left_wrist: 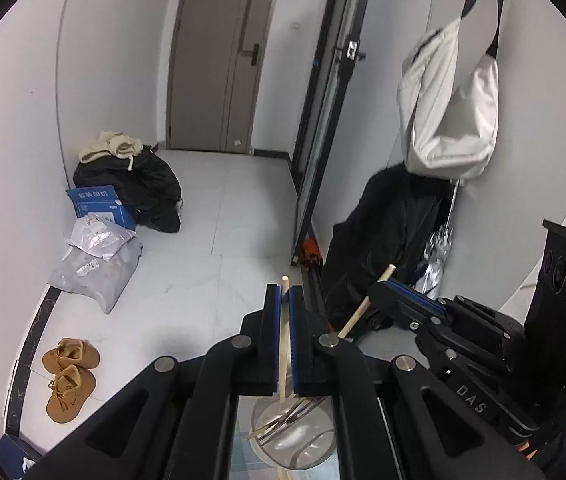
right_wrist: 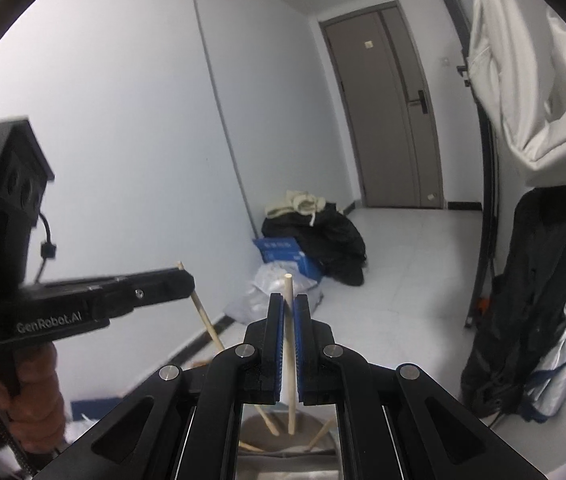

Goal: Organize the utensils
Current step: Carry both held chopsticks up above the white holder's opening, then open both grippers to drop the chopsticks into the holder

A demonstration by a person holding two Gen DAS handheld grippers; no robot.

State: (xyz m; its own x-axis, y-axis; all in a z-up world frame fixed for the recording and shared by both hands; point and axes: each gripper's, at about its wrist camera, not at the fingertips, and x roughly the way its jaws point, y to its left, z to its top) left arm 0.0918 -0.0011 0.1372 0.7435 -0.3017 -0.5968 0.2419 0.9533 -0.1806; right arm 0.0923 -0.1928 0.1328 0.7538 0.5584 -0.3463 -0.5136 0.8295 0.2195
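My left gripper (left_wrist: 284, 292) is shut on a pale wooden chopstick (left_wrist: 283, 344) that stands upright between its blue pads, lower end over a clear glass holder (left_wrist: 283, 444) with metal utensils (left_wrist: 291, 416) inside. My right gripper (right_wrist: 288, 300) is shut on a second wooden chopstick (right_wrist: 290, 360), its lower end reaching down to a round container (right_wrist: 267, 436) with other wooden sticks. The right gripper also shows in the left wrist view (left_wrist: 389, 284), holding its chopstick (left_wrist: 359, 312) tilted. The left gripper shows in the right wrist view (right_wrist: 185, 280) with its chopstick (right_wrist: 207, 320).
A hallway floor lies ahead with a black clothes pile (left_wrist: 139, 184), a blue box (left_wrist: 99, 204), grey parcel bags (left_wrist: 95, 264) and brown shoes (left_wrist: 69, 376). A white bag (left_wrist: 447, 108) hangs over a dark coat (left_wrist: 387, 236) and umbrella at right. A grey door (left_wrist: 223, 56) stands far back.
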